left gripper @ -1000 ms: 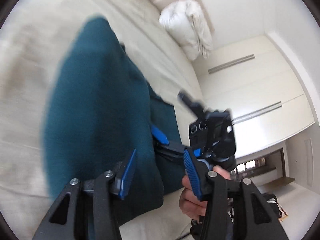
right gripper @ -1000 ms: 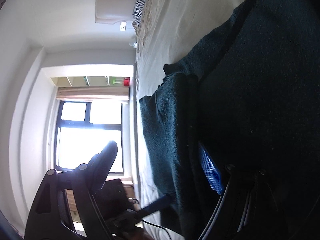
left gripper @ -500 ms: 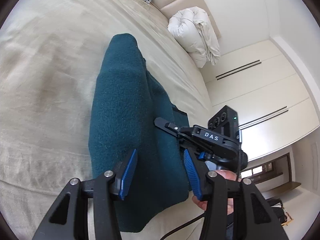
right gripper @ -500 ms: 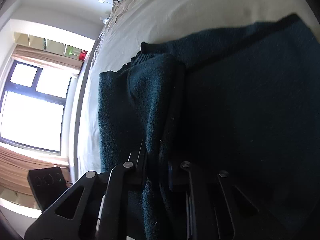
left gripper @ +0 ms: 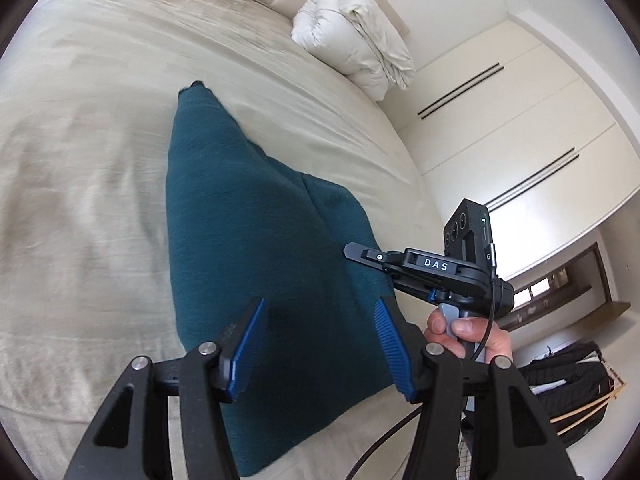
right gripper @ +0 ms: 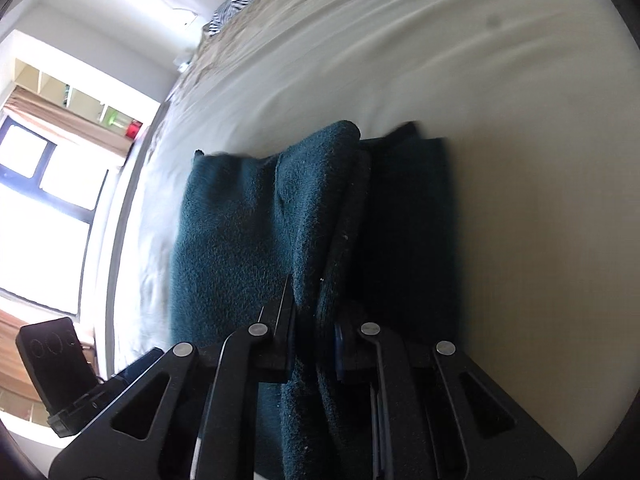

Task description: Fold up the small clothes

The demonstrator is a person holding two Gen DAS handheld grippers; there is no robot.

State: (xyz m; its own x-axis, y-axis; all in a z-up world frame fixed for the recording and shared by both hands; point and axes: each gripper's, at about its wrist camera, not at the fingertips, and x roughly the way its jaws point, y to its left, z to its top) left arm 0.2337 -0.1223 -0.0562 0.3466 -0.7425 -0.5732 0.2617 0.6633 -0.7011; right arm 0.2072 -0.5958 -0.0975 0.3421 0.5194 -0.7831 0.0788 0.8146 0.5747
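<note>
Your teal garment lay on the bed, well short of the white duvet at its head, already doubled over lengthwise. Your right gripper clenched its near folded edge; your left gripper hovered above it, jaws spread, empty. Likely one cross-fold remained

Fuzzy matt dark-teal knitted cloth garment, smooth slightly wrinkled beige cloth bedsheet, left gripper in matt black plastic with ribbed blue pads and shiny metal pins.
</note>
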